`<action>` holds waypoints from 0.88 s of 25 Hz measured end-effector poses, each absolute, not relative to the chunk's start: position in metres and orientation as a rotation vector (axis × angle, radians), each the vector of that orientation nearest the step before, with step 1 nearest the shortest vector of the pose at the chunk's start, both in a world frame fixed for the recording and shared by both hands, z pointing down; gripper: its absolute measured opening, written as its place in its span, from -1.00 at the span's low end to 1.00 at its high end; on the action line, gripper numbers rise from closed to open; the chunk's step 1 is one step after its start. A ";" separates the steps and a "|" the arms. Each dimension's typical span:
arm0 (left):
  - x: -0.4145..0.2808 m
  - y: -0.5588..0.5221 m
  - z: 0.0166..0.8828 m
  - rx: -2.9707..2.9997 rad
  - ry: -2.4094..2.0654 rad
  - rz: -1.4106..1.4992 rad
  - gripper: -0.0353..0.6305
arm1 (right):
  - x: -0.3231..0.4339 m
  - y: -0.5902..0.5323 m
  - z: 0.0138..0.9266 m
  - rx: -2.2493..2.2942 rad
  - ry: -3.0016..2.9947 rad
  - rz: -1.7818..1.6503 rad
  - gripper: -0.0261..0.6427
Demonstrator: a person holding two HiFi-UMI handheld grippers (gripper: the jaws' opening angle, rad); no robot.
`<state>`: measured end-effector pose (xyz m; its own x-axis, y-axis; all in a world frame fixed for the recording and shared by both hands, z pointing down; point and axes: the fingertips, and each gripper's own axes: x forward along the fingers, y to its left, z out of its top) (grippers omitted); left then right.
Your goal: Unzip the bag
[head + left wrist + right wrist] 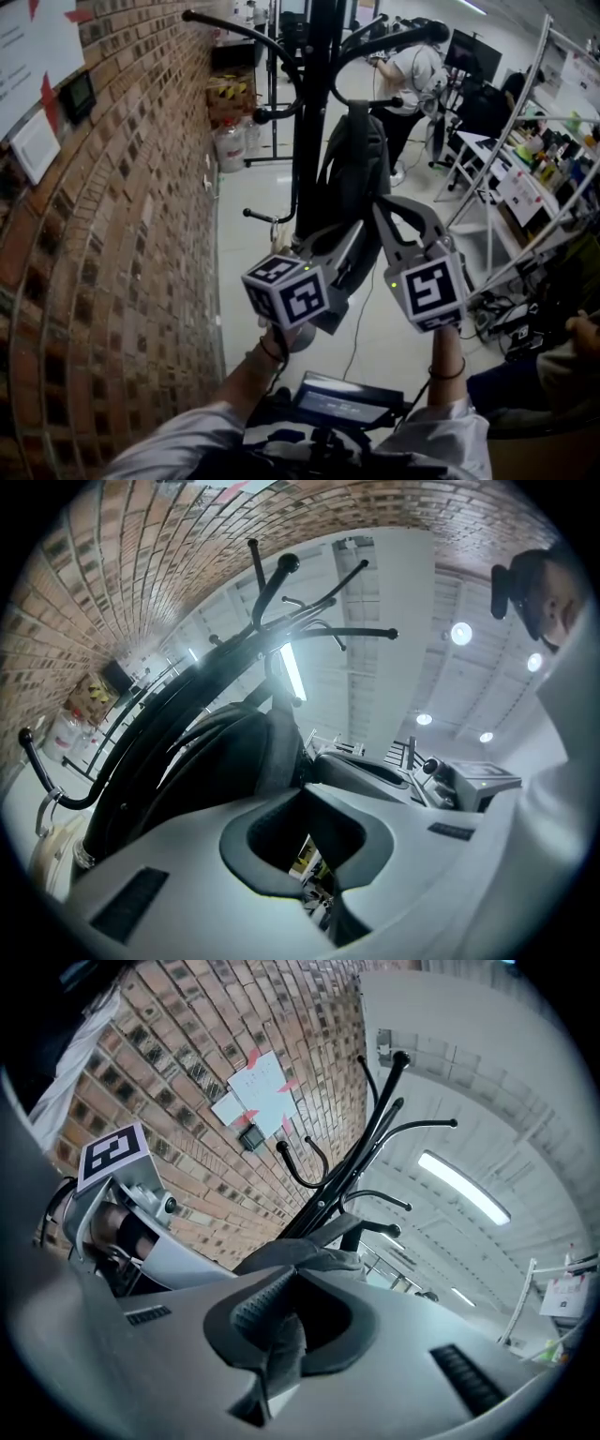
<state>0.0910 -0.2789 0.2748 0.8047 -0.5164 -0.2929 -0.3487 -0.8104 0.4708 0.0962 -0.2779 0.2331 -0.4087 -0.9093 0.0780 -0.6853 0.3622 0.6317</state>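
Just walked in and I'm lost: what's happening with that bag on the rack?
A person holds a gripper in each hand and is working on a dark bag that hangs from a black coat rack. The right gripper has its jaws closed on a gray fabric strip at the bag. The left gripper is shut, its tips against the bag. Whether the zip has opened at all cannot be seen.

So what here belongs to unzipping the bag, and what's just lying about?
Job: dark grey fabric backpack; black metal coat stand holding it; left tool; right tool, shut on grey fabric strip.
Lying about: clear plastic jug; white paper sheets on brick wall.
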 end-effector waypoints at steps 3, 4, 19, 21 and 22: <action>0.091 -0.278 0.275 2.590 -0.647 -0.589 -0.89 | 0.096 -0.277 0.232 1.385 -2.236 -0.717 -0.90; 0.090 -0.278 0.275 2.588 -0.645 -0.594 -0.89 | 0.096 -0.278 0.231 1.388 -2.254 -0.704 -0.90; 0.085 -0.270 0.295 2.579 -0.676 -0.578 -0.89 | 0.098 -0.286 0.225 1.377 -2.280 -0.744 -0.90; 0.085 -0.269 0.300 2.579 -0.682 -0.570 -0.89 | 0.098 -0.288 0.223 1.390 -2.294 -0.734 -0.90; 0.085 -0.268 0.302 2.576 -0.682 -0.567 -0.89 | 0.098 -0.289 0.222 1.395 -2.300 -0.729 -0.90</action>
